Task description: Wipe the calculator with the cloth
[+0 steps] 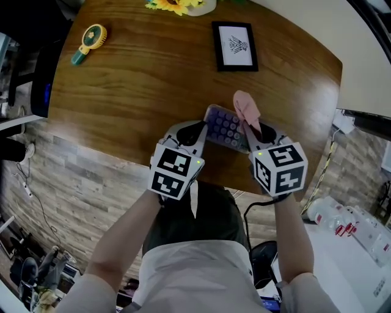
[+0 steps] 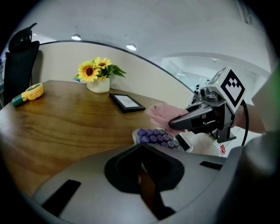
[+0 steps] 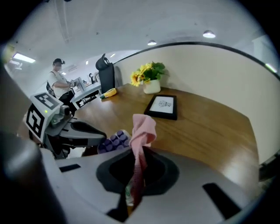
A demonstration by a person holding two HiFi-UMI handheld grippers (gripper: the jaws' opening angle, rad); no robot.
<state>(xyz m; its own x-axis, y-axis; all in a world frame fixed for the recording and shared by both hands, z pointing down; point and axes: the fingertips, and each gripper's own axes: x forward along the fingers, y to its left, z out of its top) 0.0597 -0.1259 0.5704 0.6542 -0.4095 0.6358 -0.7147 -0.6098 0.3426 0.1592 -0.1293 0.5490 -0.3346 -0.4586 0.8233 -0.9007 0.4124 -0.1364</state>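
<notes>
The calculator (image 1: 225,127) sits at the near edge of the wooden worktop (image 1: 140,92), between the two grippers, its purple keys facing up. The left gripper (image 1: 203,131) meets it from the left; in the left gripper view the jaws are drawn almost together, pinching the calculator's (image 2: 155,138) near end, which shows just past their tips. The right gripper (image 1: 249,131) comes in from the right with its jaws closed on the pink cloth (image 1: 247,109). In the right gripper view the cloth (image 3: 143,129) runs up from between the jaws and stands above them in a loose fold. From the head view the cloth's free end lies over the right end of the calculator; whether it touches the keys cannot be told. Farther back on the worktop are a framed picture (image 1: 234,46), a small fan (image 1: 90,43) at the left, and sunflowers (image 1: 177,5) at the far edge.
</notes>
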